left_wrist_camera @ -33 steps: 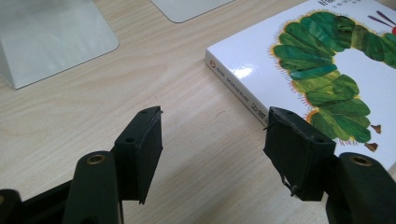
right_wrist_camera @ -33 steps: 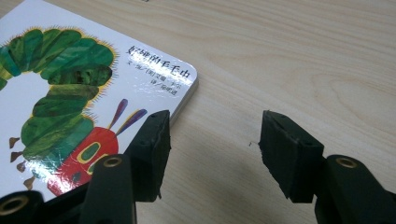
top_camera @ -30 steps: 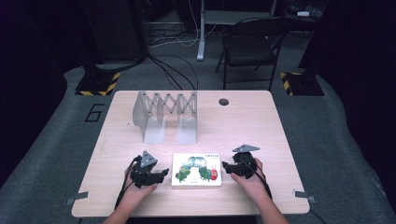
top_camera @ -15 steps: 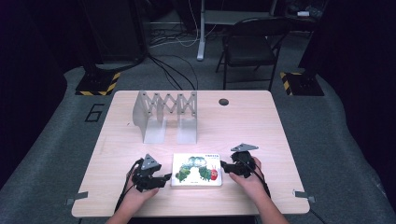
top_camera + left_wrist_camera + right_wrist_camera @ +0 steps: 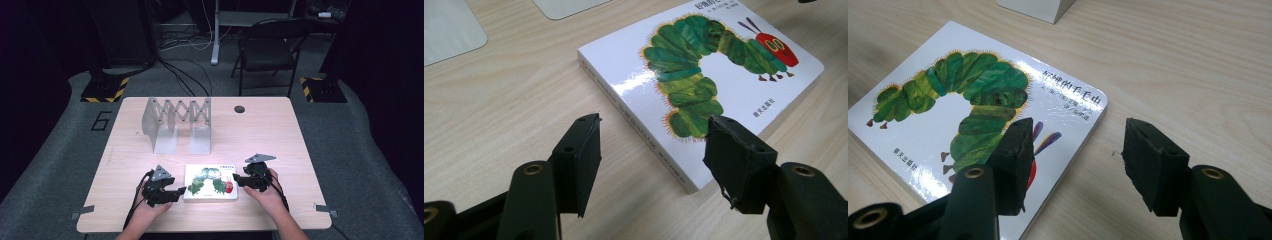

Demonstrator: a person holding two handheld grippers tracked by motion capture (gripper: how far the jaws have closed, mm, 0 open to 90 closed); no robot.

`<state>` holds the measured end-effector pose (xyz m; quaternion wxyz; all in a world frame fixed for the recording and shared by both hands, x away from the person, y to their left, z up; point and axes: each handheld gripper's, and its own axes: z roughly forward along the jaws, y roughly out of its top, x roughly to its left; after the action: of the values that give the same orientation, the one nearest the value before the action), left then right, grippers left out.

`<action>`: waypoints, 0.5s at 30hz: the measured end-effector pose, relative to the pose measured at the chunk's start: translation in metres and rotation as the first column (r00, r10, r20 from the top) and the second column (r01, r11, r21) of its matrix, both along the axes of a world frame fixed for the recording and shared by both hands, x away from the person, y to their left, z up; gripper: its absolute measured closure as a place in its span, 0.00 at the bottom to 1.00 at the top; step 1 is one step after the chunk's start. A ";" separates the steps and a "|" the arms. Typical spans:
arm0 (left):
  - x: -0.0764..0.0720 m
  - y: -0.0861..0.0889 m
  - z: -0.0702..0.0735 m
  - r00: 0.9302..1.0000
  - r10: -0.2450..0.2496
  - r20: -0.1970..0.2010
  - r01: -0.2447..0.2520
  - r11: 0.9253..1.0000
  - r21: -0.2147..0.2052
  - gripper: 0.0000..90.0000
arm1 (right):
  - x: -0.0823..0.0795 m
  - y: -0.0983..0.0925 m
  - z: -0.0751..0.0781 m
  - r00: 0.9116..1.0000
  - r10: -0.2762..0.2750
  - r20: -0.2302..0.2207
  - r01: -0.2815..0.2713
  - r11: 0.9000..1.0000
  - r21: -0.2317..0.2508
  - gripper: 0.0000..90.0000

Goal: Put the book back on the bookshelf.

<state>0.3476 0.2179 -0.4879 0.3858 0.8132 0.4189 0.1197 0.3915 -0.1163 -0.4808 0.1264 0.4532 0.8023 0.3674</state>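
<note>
Straddling the picture book (image 5: 210, 182) flat on the counter (image 5: 260, 135) between them, the left gripper (image 5: 651, 145) and right gripper (image 5: 1075, 145) stand part-open and empty, the right's jaws just closing, so each should seat squarely over its edge before squeezing.

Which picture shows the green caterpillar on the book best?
The left gripper view: the white glossy board book lies close, showing the green caterpillar from red head to tail, only its end behind a tong. In the right gripper view a tong hides the head. In the high view it looks tiny.
</note>
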 end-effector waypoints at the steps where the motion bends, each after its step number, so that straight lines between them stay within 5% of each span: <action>1: 0.000 0.000 0.000 1.000 0.000 0.000 0.000 1.000 0.000 0.44 | 0.000 0.000 0.000 1.000 0.000 0.000 0.000 1.000 0.000 0.51; 15: -0.009 -0.013 -0.019 0.996 -0.086 0.013 0.086 0.996 0.025 0.38 | 0.009 -0.002 -0.005 1.000 -0.024 -0.016 0.024 1.000 0.004 0.47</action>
<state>0.3384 0.2049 -0.5066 0.3836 0.8343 0.3792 0.1137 0.4003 -0.1184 -0.4860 0.1233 0.4662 0.7969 0.3640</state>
